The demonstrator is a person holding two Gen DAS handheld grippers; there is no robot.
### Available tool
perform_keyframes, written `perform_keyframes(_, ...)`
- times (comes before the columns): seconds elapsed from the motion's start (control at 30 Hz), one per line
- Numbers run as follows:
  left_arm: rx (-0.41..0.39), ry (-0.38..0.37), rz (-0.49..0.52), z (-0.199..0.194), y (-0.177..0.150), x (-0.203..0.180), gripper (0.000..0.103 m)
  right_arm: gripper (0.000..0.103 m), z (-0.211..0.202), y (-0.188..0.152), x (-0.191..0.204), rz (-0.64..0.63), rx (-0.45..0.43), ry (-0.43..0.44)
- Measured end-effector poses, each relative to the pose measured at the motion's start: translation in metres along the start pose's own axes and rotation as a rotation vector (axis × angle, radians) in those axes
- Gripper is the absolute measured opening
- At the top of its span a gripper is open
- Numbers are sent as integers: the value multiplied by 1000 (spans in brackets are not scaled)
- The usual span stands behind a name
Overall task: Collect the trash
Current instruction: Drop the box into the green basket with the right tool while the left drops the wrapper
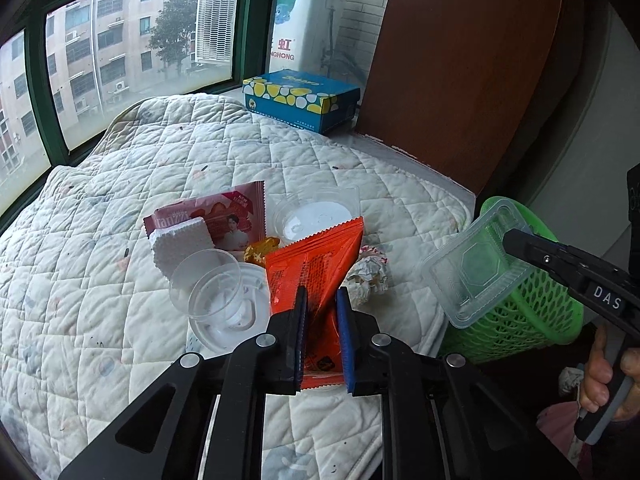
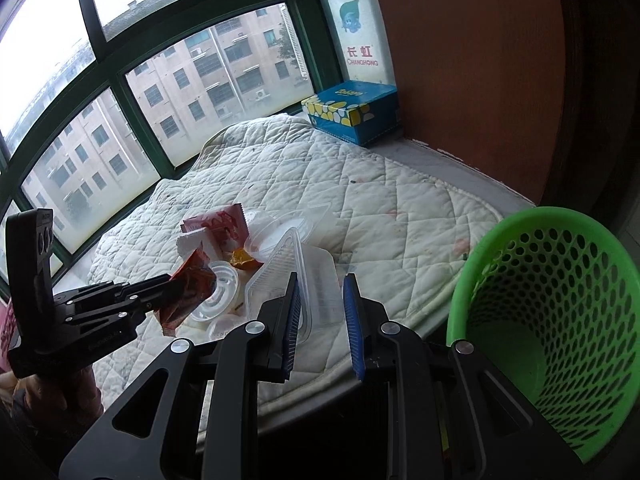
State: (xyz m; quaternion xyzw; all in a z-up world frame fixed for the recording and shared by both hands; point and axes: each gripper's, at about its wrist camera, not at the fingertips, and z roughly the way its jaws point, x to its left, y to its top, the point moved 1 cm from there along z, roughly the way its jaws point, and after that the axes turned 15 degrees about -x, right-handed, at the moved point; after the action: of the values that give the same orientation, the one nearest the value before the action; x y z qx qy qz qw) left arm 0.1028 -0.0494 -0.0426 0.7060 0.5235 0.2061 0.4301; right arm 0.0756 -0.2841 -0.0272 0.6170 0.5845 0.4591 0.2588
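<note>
Trash sits in a loose pile mid-quilt (image 1: pixel 280 152), on a window ledge. Left gripper (image 1: pixel 322 296) clamped on an orange packet (image 1: pixel 316 264); packet tilts up between the blue pads, its lower end pinched. No earlier view here to compare. Right gripper (image 2: pixel 320 284) closed on a clear tray (image 2: pixel 304 276), held on edge between the pads; in the left view that tray (image 1: pixel 476 268) hangs in front of the green basket (image 1: pixel 532 312), at 3 o'clock from the pile.

Around the orange packet, left view:
- pink wrapper (image 1: pixel 224 216) at 11 o'clock, a white wafer (image 1: pixel 180 248) lying on its lower corner
- two clear cups (image 1: pixel 212 288) at 9 o'clock, touching, resting on a round lid (image 1: pixel 224 332)
- small gold wrapper (image 1: pixel 260 250) just above the packet's left edge
- clear lidded cup (image 1: pixel 316 212) at 12 o'clock, partly behind the packet's top
- crumpled foil ball (image 1: pixel 370 276) at 3 o'clock, just beside it

Basket stands off the quilt's right edge, mouth tipped toward the right camera (image 2: pixel 560 320); inside looks empty, though the bottom is dim. Blue tissue box (image 1: pixel 300 98) far back at 12 o'clock by the window, well apart from the pile. Brown panel (image 1: pixel 460 60) walls off the right side. A hand (image 1: pixel 604 380) grips the right gripper's handle at lower right.
</note>
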Motion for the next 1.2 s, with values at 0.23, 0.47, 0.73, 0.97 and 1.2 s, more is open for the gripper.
perform_keyframes(0.23, -31, -116, -2, -10, 22, -36, 14, 22, -24, 7, -39, 4, -36, -115)
perform_keyframes(0.47, -26, -203, 27, -1, 35, -82, 14, 22, -39, 0, -89, 5, -28, -265)
perform_keyframes(0.73, 1, -295, 89, 15, 43, -137, 14, 25, -52, -21, -136, 51, 14, -353)
perform_keyframes(0.97, 39, -377, 120, 36, 41, -180, 14, 48, -74, -30, -159, 73, -5, -400)
perform_keyframes(1.2, 92, -436, 128, 59, 32, -217, 14, 58, -95, -42, -172, 103, -23, -426)
